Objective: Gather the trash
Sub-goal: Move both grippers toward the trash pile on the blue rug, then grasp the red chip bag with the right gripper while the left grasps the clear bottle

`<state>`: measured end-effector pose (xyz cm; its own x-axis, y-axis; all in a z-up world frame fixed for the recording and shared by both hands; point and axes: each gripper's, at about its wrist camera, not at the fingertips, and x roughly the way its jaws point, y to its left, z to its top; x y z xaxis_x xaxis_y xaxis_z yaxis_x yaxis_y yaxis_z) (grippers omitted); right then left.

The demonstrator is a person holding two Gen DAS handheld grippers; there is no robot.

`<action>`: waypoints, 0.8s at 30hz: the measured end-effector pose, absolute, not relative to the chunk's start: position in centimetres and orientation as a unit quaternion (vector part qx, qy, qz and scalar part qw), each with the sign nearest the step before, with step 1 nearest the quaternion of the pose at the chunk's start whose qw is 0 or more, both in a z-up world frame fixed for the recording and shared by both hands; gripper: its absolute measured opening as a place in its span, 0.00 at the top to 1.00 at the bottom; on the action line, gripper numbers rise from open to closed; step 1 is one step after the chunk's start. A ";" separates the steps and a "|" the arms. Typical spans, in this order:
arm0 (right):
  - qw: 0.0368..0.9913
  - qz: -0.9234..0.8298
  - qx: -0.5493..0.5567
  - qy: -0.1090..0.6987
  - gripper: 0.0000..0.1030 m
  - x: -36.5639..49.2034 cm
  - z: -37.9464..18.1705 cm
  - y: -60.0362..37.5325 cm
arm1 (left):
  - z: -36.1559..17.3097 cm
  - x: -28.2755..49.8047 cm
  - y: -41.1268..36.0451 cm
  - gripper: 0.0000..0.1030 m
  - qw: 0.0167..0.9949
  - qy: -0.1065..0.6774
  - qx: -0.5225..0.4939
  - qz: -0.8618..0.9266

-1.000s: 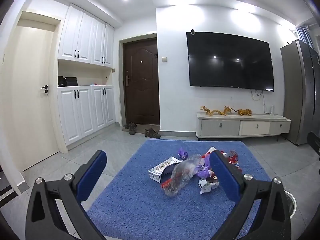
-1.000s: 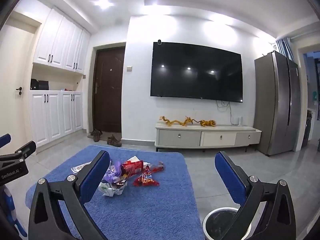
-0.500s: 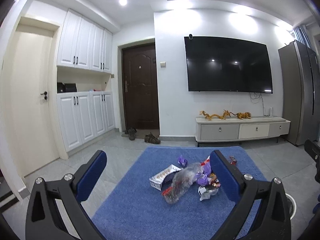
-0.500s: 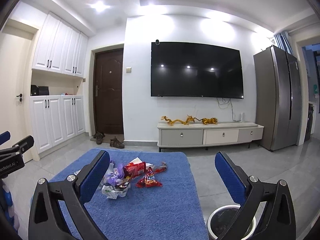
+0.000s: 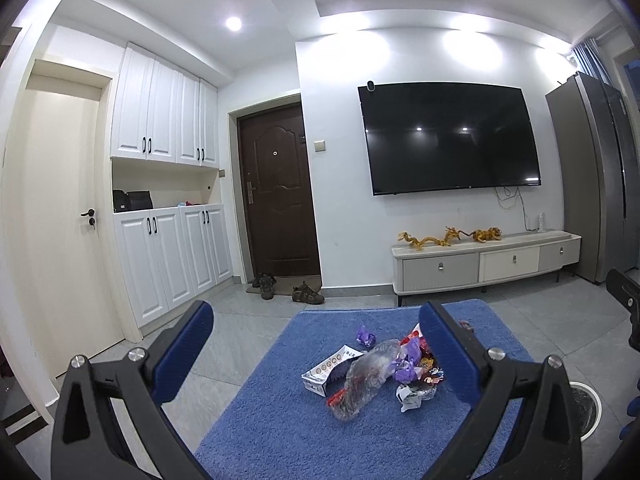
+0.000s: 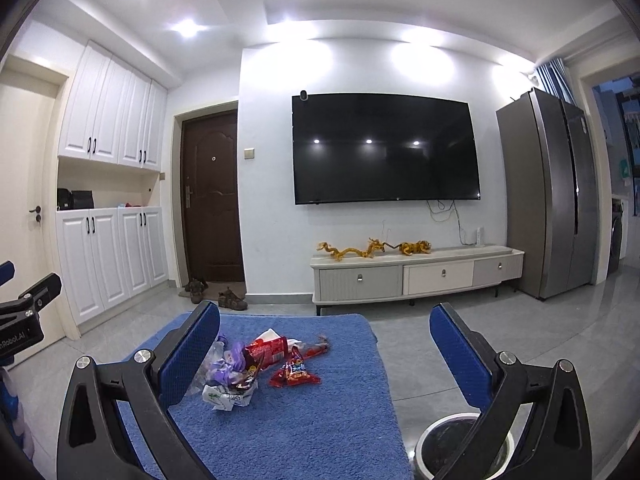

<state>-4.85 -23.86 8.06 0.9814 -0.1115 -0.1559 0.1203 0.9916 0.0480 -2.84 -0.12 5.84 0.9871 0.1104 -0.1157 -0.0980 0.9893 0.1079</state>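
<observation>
Left tool (image 5: 316,344) and right tool (image 6: 324,344) gape, grasping nothing; trash pile (image 5: 376,372) partly hidden; bin (image 6: 452,446) cut off

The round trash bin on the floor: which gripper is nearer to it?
Right. The right gripper hangs almost over the bin; the left gripper is farther left, over the blue rug.

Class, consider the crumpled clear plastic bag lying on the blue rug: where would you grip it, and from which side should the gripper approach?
Probably from above, at the near end of the clear plastic bag. It lies long and crumpled on the blue rug, its far end against the white box and purple wrappers. The open left gripper could straddle the narrower free end, pinching across its width.
</observation>
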 end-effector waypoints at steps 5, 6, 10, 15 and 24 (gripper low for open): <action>0.993 -0.051 0.038 0.094 0.00 -3.5 7.2 -24.0 | 5.2 -1.5 0.1 0.00 0.995 0.070 0.045 0.053; 0.993 -0.051 0.038 0.099 0.00 -3.2 7.0 -24.0 | 5.1 -1.3 0.2 0.00 0.995 0.072 0.043 0.053; 0.991 -0.048 0.036 0.118 0.00 -1.9 6.3 -24.1 | 4.6 0.3 0.3 0.00 0.994 0.087 0.036 0.051; 0.988 -0.043 0.033 0.144 0.00 0.2 5.0 -24.3 | 3.6 2.8 0.4 0.00 0.992 0.114 0.030 0.043; 0.982 -0.035 0.027 0.182 0.00 4.3 2.9 -24.8 | 2.3 7.3 0.6 0.00 0.988 0.152 0.012 0.036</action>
<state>4.34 -24.76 2.93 0.9314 -0.0587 -0.3591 0.0786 0.9961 0.0410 7.28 0.62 2.27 0.9512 0.0745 -0.2996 -0.0669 0.9971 0.0355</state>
